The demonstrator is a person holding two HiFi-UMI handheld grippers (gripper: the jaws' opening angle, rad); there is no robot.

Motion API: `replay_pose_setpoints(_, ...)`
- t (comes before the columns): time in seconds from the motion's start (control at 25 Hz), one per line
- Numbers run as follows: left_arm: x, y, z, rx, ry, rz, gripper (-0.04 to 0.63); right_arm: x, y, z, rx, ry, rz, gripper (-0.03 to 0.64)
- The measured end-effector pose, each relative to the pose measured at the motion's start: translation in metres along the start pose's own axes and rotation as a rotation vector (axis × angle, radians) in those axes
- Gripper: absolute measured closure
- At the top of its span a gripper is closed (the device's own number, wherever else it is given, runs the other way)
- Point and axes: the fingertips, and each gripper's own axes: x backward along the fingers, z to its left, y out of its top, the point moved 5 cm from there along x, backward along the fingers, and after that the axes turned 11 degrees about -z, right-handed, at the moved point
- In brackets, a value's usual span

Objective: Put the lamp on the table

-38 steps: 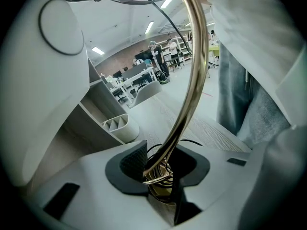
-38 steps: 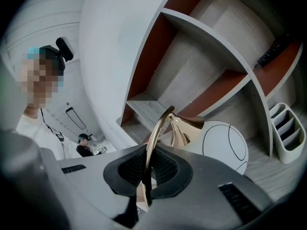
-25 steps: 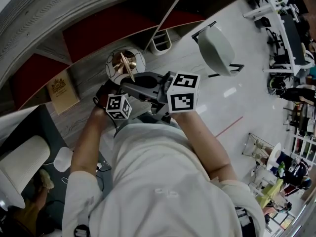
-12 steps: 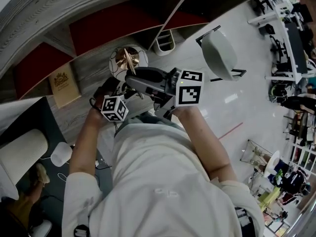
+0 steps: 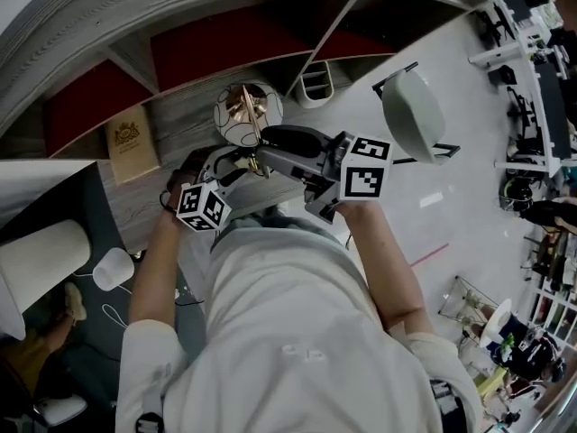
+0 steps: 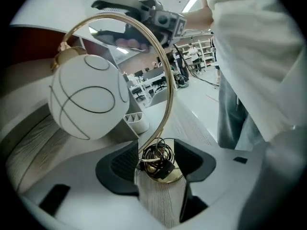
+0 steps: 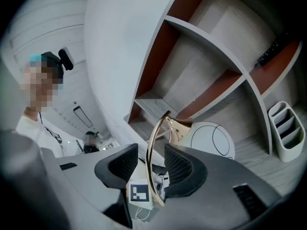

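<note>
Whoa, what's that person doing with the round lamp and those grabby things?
A person is placing a lamp on the grey wooden table with two hand-held grippers. The left gripper is closing its jaws on the lamp's base, where the cord is coiled. The right gripper is opening, with the gold hoop between its jaws but not pinched.

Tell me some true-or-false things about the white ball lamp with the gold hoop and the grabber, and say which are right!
The lamp has a round white shade with black lines. True.
Its curved arm is silver. False: it is gold.
A black cord lies coiled on its round base. True.
The right gripper squeezes the shade. False: its jaws are opening, with the gold arm between them.
</note>
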Motion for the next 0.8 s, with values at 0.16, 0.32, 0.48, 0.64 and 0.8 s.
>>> replay_pose_setpoints(0.16,0.025,0.014,0.008,0.085,0.092,-0.034,0.445,0.013,0.005,0.003,0.039,-0.007,-0.016,0.501)
replay_pose_setpoints(0.32,0.051,0.033,0.018,0.173,0.207,-0.085,0.55,0.024,0.01,0.008,0.096,-0.025,-0.028,0.569)
replay_pose_setpoints(0.48,0.073,0.05,0.029,0.252,0.313,-0.12,0.578,0.03,0.017,0.015,0.173,-0.046,-0.035,0.584)
replay_pose_setpoints(0.64,0.094,0.089,0.051,0.34,0.423,-0.226,0.58,0.037,0.026,0.027,0.258,-0.084,-0.059,0.588)
replay_pose_setpoints(0.8,0.112,0.116,0.061,0.466,0.522,-0.32,0.58,0.042,0.032,0.037,0.376,-0.123,-0.068,0.588)
